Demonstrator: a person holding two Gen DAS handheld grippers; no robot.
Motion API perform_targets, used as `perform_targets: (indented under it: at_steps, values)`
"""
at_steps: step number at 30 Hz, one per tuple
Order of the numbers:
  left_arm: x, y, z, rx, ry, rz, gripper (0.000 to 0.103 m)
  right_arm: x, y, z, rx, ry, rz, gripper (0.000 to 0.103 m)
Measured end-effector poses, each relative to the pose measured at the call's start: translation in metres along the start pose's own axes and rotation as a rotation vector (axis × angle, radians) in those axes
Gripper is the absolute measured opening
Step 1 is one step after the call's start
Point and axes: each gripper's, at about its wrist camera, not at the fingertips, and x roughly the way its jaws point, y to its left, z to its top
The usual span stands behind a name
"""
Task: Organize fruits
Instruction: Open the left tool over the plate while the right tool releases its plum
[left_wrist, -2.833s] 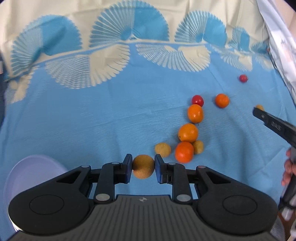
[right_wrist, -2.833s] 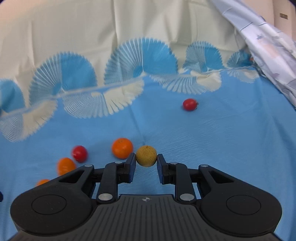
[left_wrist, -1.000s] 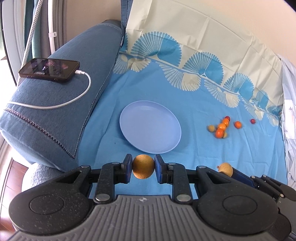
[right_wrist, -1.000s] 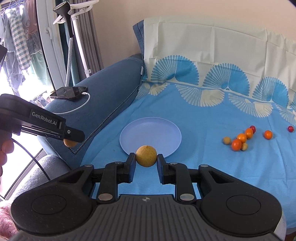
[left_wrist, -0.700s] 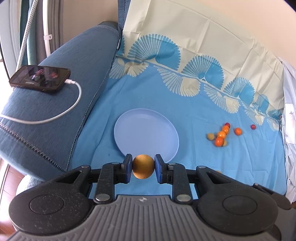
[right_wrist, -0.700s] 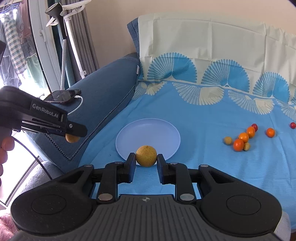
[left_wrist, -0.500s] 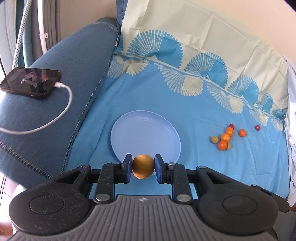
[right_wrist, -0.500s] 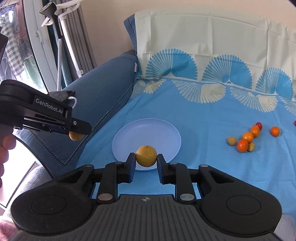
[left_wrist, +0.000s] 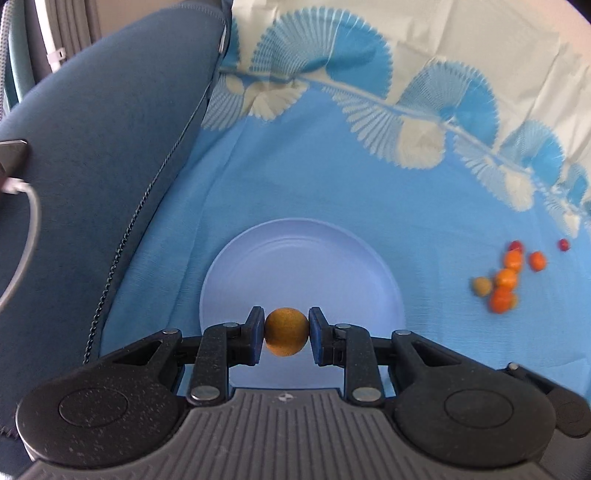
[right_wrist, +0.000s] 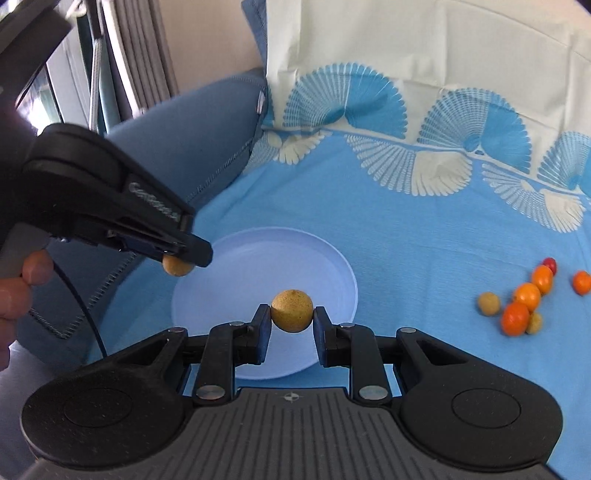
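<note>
**Two grippers, each carrying a round fruit, above the plate**

My left gripper (left_wrist: 286, 336) pinches a brownish-orange fruit (left_wrist: 286, 336) between its two pads, which press on the fruit's left and right sides. In the left wrist view the fruit hangs over the near rim of the pale lavender plate (left_wrist: 295, 258). In the right wrist view the same gripper (right_wrist: 181, 260) enters from the left, its fruit (right_wrist: 176, 266) showing just under the fingertips at the plate's left edge; my left hand (right_wrist: 18, 291) is partly visible on the handle.

My right gripper (right_wrist: 291, 312) holds a yellow speckled fruit (right_wrist: 291, 311). The left pad touches it; whether the right pad touches I cannot tell for sure, though the fruit sits squarely between the two. It hangs over the near part of the plate (right_wrist: 325, 258), whose surface is bare.

The plate lies on a blue cloth (left_wrist: 332, 177) printed with pale and blue fan shapes. To its left rises a dark blue sofa arm (left_wrist: 92, 147), on which the corner of a phone (left_wrist: 13, 157) and a white cable (left_wrist: 27, 236) show at the frame's edge. Well apart to the right, on the cloth, lies a small cluster of fruits (right_wrist: 524, 299): several orange ones, two tan ones and a red one touching or nearly touching, with one orange fruit (right_wrist: 581, 282) just beside them. A lone red fruit (left_wrist: 563, 244) lies a little farther off. Curtains (right_wrist: 140, 55) hang behind the sofa arm.

Between either carried fruit and the plate below, nothing stands in the way.
</note>
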Motion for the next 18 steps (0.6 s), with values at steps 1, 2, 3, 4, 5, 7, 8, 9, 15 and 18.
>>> perform_targets:
  at_steps: [1,2,3,4,5,7,8,9,15,18]
  values:
    - [0.008,0.001,0.001,0.002,0.006,0.009,0.028,0.008,0.0,0.0,-0.01,0.01,-0.002,0.026]
    - [0.016,0.002,0.001,0.004,0.013,0.024,0.028,0.016,-0.001,0.001,-0.017,0.02,-0.004,0.026]
    - [0.022,0.002,0.001,0.006,0.021,0.03,0.028,0.023,-0.001,0.001,-0.021,0.028,-0.005,0.026]
    - [0.029,0.003,0.002,0.005,0.028,0.035,0.028,0.029,-0.001,0.001,-0.026,0.037,-0.006,0.026]
    - [0.035,0.004,0.002,0.005,0.035,0.043,0.028,0.035,-0.001,0.001,-0.031,0.046,-0.005,0.026]
    - [0.046,0.006,0.003,0.008,0.046,0.058,0.028,0.044,0.0,0.0,-0.042,0.056,-0.001,0.026]
    - [0.051,0.007,0.003,0.01,0.05,0.07,0.028,0.049,0.001,0.0,-0.05,0.061,0.001,0.026]
    - [0.055,0.007,0.004,0.014,0.053,0.081,0.028,0.053,0.002,0.0,-0.058,0.064,0.001,0.026]
    - [0.035,0.013,0.009,-0.008,-0.023,0.044,0.103,0.059,0.006,0.006,-0.085,0.059,0.009,0.052]
    - [0.004,0.014,0.004,0.023,-0.088,0.044,0.103,0.036,0.004,0.011,-0.085,0.021,-0.006,0.081]
